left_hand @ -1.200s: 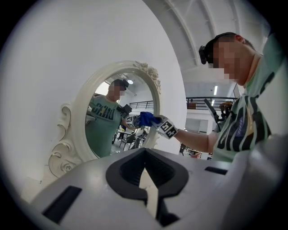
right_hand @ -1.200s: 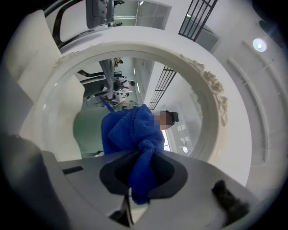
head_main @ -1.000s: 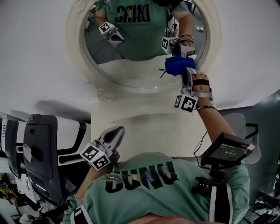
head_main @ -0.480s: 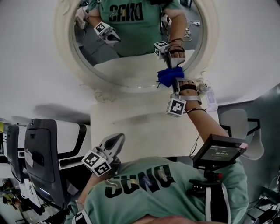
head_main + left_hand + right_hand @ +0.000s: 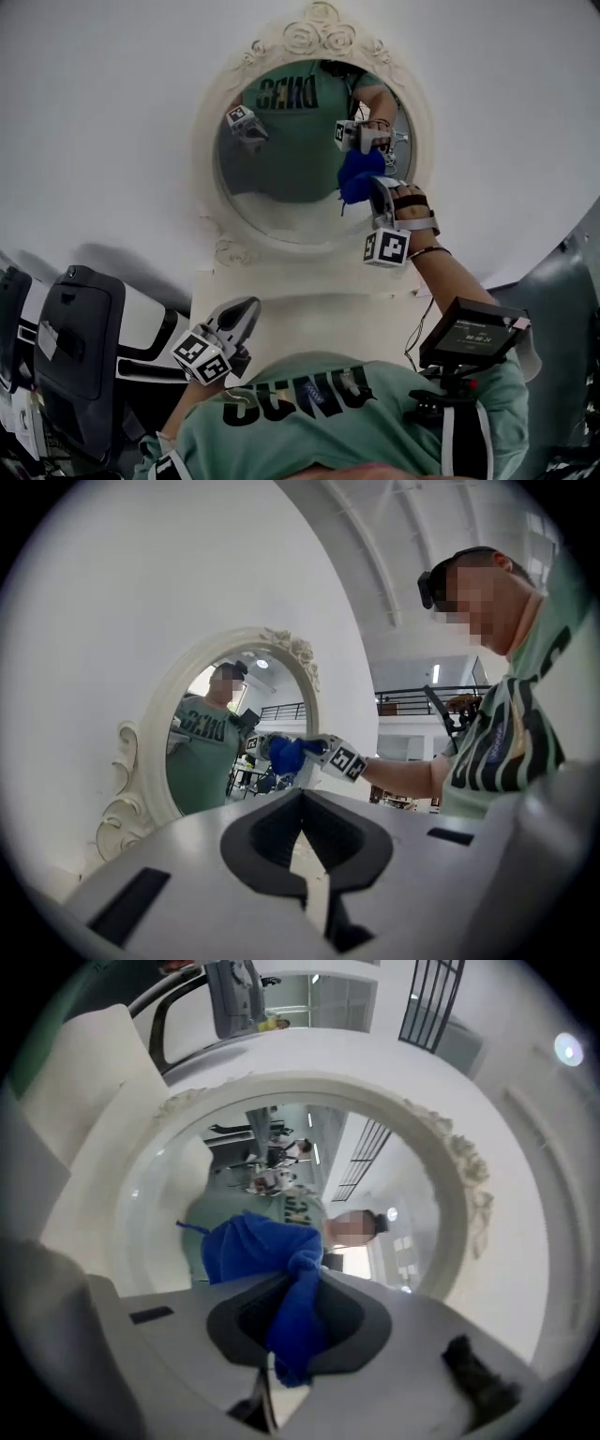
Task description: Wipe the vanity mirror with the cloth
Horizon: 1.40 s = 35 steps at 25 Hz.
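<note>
Right gripper view has my right gripper point(image 5: 292, 1330) clenched on the blue cloth point(image 5: 258, 1251), bunched against the vanity mirror point(image 5: 159, 1194) glass; my left gripper point(image 5: 305, 850) sits low, jaws together, holding nothing

There is one oval vanity mirror point(image 5: 212, 141), one blue cloth point(image 5: 356, 175), one white table point(image 5: 309, 302) and one small screen point(image 5: 473, 330). There are two tools, the left tool point(image 5: 246, 312) and the right tool point(image 5: 374, 186).

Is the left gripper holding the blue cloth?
No, the blue cloth is clamped in the right gripper; the left gripper is shut, empty.
</note>
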Each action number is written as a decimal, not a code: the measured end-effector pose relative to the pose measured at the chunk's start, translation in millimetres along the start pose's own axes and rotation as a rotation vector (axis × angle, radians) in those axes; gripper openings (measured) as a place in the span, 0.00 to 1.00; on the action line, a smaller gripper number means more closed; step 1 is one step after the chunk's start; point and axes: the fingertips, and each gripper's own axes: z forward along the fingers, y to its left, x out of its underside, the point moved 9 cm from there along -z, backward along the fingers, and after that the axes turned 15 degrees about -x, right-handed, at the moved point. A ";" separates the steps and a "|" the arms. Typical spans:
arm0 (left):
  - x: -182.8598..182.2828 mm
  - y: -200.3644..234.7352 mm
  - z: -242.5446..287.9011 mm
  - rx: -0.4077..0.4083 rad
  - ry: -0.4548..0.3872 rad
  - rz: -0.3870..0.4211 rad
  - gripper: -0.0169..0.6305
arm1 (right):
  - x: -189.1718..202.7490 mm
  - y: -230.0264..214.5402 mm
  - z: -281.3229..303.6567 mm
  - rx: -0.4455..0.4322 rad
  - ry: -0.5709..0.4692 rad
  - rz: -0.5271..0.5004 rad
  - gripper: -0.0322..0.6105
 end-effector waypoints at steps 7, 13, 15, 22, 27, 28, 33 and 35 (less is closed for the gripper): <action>-21.9 -2.0 -15.3 -0.024 -0.093 0.016 0.04 | -3.9 -156.1 -46.3 0.336 0.047 -0.067 0.13; -25.6 -2.0 -22.5 -0.035 -0.112 0.013 0.04 | -3.3 -171.1 -51.9 0.411 0.120 -0.169 0.13; -26.4 -2.1 -22.4 -0.029 -0.107 0.013 0.04 | -4.8 -170.8 -51.9 0.418 0.126 -0.155 0.13; -27.7 -9.6 -19.6 -0.014 -0.077 0.007 0.04 | 6.0 -150.5 -29.4 0.354 0.177 -0.095 0.13; -18.1 -9.2 -18.1 -0.004 -0.029 -0.012 0.04 | 13.8 -136.5 -36.7 0.333 0.152 0.043 0.13; -15.2 -9.9 -16.3 0.003 -0.019 -0.017 0.04 | 17.3 -127.4 -37.4 0.320 0.155 0.055 0.13; 4.6 -7.9 -12.0 0.010 0.048 -0.041 0.04 | 27.9 -48.5 -23.3 0.192 0.157 0.079 0.13; 13.9 -8.4 -5.4 0.016 0.076 -0.051 0.04 | 35.3 -8.4 -16.1 0.124 0.165 0.086 0.13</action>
